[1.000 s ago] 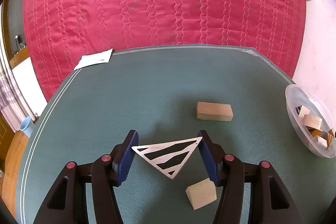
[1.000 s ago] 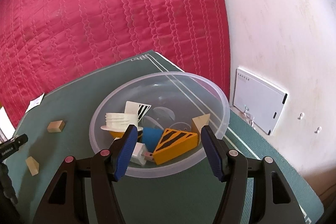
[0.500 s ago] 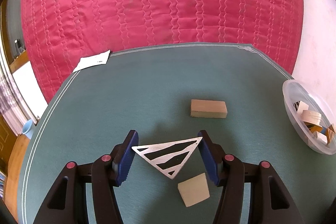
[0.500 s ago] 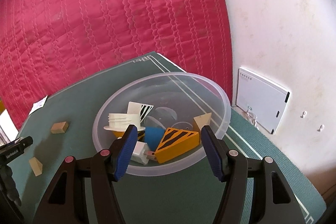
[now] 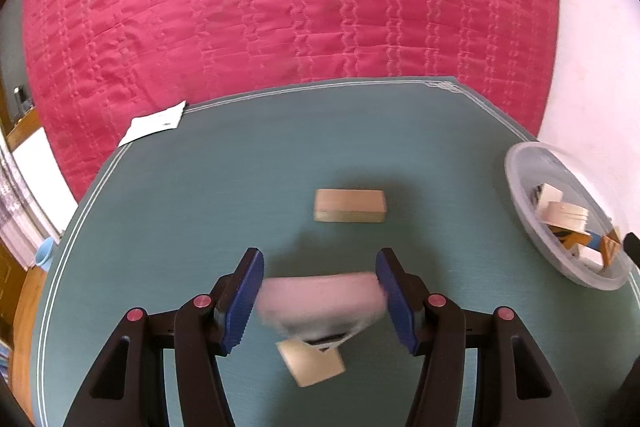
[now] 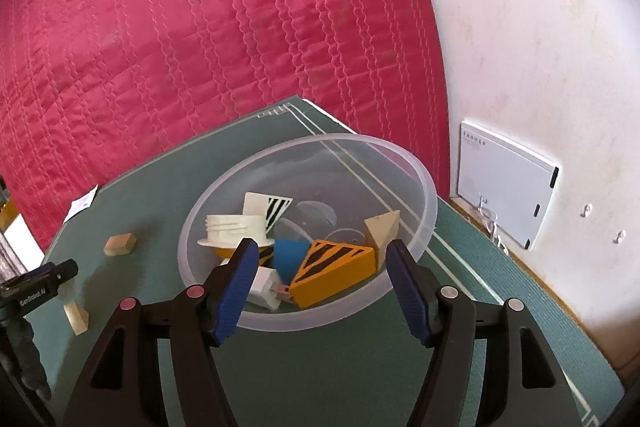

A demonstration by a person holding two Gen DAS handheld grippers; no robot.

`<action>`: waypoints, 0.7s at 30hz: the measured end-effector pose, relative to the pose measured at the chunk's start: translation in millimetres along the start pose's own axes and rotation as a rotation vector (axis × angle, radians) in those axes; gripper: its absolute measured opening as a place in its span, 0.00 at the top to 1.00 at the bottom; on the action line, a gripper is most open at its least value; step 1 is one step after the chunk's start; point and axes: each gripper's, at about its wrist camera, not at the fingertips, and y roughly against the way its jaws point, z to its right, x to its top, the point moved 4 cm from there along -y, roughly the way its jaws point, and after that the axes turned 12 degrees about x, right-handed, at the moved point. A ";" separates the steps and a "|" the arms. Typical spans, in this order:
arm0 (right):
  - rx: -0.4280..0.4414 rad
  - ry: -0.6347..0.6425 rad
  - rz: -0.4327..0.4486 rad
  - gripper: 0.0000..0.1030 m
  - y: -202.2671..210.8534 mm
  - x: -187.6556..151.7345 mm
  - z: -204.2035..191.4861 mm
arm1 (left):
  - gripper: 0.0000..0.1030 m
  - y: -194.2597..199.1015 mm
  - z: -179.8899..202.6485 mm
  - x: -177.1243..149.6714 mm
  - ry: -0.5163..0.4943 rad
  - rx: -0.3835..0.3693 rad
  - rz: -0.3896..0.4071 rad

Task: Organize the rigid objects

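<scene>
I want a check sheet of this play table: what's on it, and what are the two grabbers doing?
Surface: green mat, mostly bare.
Job's things: clear bowl holds striped orange wedge, blue piece, white threaded cap, striped white piece, wooden wedge. On the mat: wooden block, small wooden piece.
Clutter: paper slip at the mat's far edge.
Grippers: left gripper shut on a blurred white piece; right gripper over the bowl's near rim, jaws opening, nothing gripped.
Cables: thin wire under the white box.
Surroundings: red quilt, white wall.
</scene>
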 end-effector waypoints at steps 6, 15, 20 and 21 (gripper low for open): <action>-0.010 0.004 0.017 0.35 6.9 3.1 12.5 | 0.41 11.0 27.5 12.6 -0.044 -0.046 0.029; 0.019 -0.003 0.034 0.35 11.4 3.0 17.0 | 0.34 14.7 23.2 20.3 -0.039 -0.039 0.040; 0.027 0.025 0.038 0.33 12.7 2.8 10.3 | 0.31 5.7 10.1 6.1 -0.016 -0.037 -0.019; 0.026 0.025 0.037 0.33 12.7 2.6 10.3 | 0.31 4.3 10.7 2.6 -0.013 -0.048 -0.034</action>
